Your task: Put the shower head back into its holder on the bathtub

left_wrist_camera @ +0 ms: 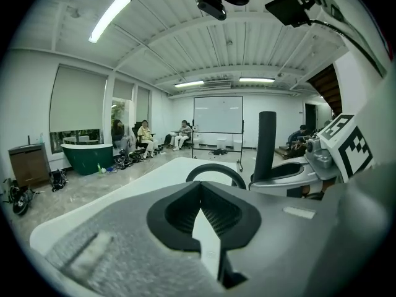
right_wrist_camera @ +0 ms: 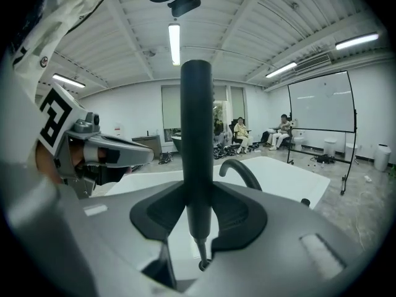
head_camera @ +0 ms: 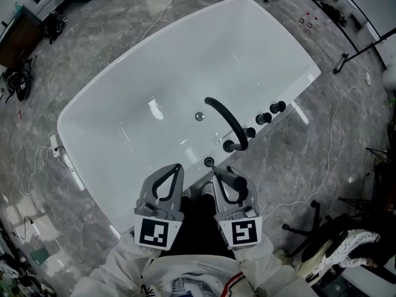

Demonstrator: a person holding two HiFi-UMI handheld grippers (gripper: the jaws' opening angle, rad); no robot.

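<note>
The white bathtub (head_camera: 154, 73) fills the middle of the head view. A black curved spout (head_camera: 226, 119) and a row of black knobs (head_camera: 265, 117) stand on its near right rim. My right gripper (head_camera: 221, 173) hangs over the near rim, shut on a black rod-shaped shower head (right_wrist_camera: 197, 141) held upright. The rod's narrow lower end pokes down between the jaws. From the head view only its top end (head_camera: 209, 162) shows. I cannot tell which rim fitting is the holder. My left gripper (head_camera: 178, 167), beside the right one, is shut and holds nothing.
Grey marbled floor surrounds the tub, with cables (head_camera: 37, 159) at the left and stand legs (head_camera: 352, 54) at the upper right. An office chair base (head_camera: 306, 228) sits at the lower right. Far off are seated people (left_wrist_camera: 145, 135), a whiteboard (left_wrist_camera: 218, 115) and a green tub (left_wrist_camera: 86, 156).
</note>
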